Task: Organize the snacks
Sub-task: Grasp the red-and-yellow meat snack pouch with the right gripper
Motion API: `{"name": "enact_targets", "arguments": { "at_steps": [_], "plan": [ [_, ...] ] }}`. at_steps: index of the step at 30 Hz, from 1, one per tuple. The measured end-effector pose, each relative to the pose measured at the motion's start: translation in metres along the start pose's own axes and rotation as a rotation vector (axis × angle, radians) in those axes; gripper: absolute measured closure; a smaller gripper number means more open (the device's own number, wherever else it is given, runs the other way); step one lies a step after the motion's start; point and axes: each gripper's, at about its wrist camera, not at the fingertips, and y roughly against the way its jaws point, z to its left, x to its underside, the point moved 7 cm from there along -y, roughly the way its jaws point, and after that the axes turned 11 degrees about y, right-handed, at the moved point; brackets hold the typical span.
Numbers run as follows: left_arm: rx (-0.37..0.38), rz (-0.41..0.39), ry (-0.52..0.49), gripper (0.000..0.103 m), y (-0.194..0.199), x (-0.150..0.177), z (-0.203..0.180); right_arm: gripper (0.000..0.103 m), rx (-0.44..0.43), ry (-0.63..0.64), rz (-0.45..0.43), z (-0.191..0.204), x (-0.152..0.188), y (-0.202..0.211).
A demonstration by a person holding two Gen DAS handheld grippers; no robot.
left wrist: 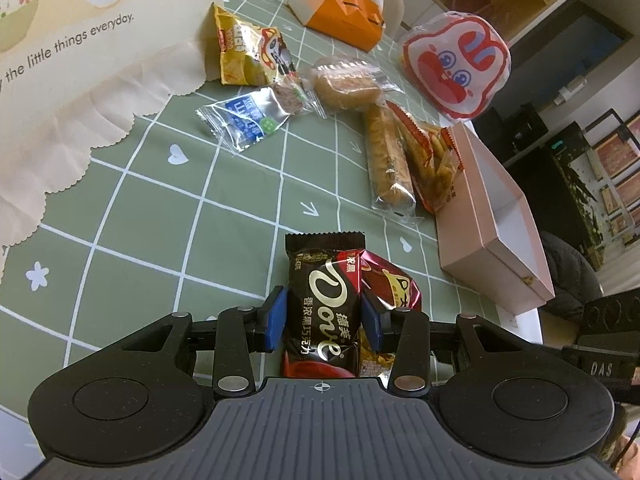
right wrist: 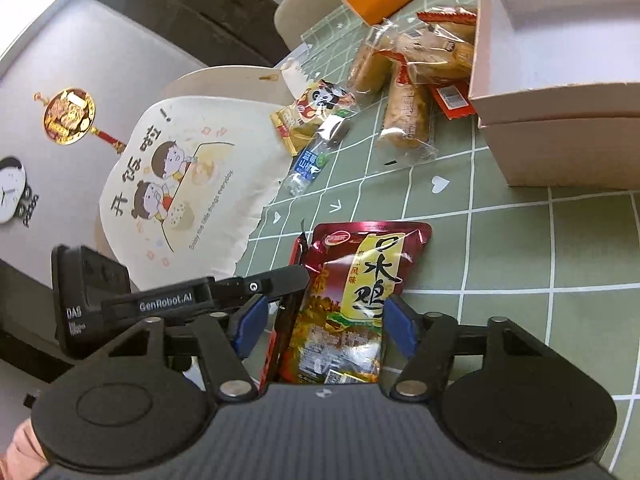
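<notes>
In the left wrist view my left gripper (left wrist: 324,316) is shut on a dark brown Dove chocolate packet (left wrist: 320,280), blue pads pressing both its sides, low over the green checked tablecloth (left wrist: 160,240). A shiny red chicken snack packet (left wrist: 394,280) lies just behind it to the right. In the right wrist view that red packet (right wrist: 360,280) sits between the fingers of my right gripper (right wrist: 324,324). The right pad is at its edge and the left pad (right wrist: 252,324) stands a little apart, so the gripper is open. The left gripper's black finger (right wrist: 260,284) crosses close beside it.
An open pink box (left wrist: 500,220) stands at the right, with a long biscuit pack (left wrist: 388,160) and a red fries pack (left wrist: 434,156) against it. Farther back lie a bread pack (left wrist: 344,84), a clear blue packet (left wrist: 240,120), a yellow packet (left wrist: 244,52), a white cartoon bag (left wrist: 456,60) and an orange box (left wrist: 340,8). A cream placemat (left wrist: 80,80) covers the left.
</notes>
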Motion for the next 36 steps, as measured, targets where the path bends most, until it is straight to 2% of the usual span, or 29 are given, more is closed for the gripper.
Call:
{"name": "enact_targets", "arguments": {
  "at_steps": [4,6,11,17,22,24,26,27,28,30,32,33,34,36],
  "plan": [
    [-0.001,0.000,-0.003,0.058,0.001,0.000,0.001,0.040,-0.022,-0.052,0.002,-0.003,-0.001,0.004],
    [-0.017,0.000,0.002,0.058,0.003,-0.001,0.001,0.040,0.007,-0.041,0.010,-0.004,0.000,0.005],
    [-0.152,-0.017,-0.069,0.059,0.015,0.005,0.004,0.043,0.099,-0.044,0.060,-0.010,0.005,0.007],
    [-0.182,-0.036,-0.101,0.058,0.022,0.025,0.002,0.043,0.064,-0.127,0.076,-0.013,0.004,0.001],
    [-0.203,-0.067,-0.117,0.058,0.023,0.029,0.000,0.042,-0.046,-0.236,0.079,-0.012,-0.002,-0.016],
    [-0.197,-0.072,-0.107,0.058,0.024,0.030,0.001,0.042,-0.163,-0.265,0.091,-0.003,-0.002,-0.020],
    [-0.190,-0.078,-0.095,0.058,0.025,0.031,0.002,0.042,-0.261,-0.241,0.096,0.017,-0.004,-0.021],
    [-0.187,-0.080,-0.088,0.058,0.025,0.031,0.003,0.042,-0.274,-0.195,0.092,0.029,-0.008,-0.021],
    [-0.186,-0.082,-0.085,0.058,0.025,0.031,0.003,0.042,-0.263,-0.150,0.087,0.037,-0.011,-0.020],
    [-0.190,-0.082,-0.084,0.058,0.025,0.031,0.002,0.042,-0.175,-0.035,0.073,0.050,-0.023,-0.020],
    [-0.194,-0.082,-0.086,0.058,0.026,0.032,0.002,0.042,0.021,0.104,0.079,0.052,-0.038,-0.023],
    [-0.192,-0.083,-0.085,0.058,0.026,0.032,0.002,0.042,0.149,0.198,0.085,0.049,-0.048,-0.026],
    [-0.188,-0.083,-0.082,0.058,0.027,0.033,0.003,0.042,0.226,0.263,0.084,0.045,-0.055,-0.027],
    [-0.179,-0.084,-0.075,0.058,0.028,0.033,0.004,0.042,0.293,0.350,0.100,0.037,-0.067,-0.033]
  ]
}}
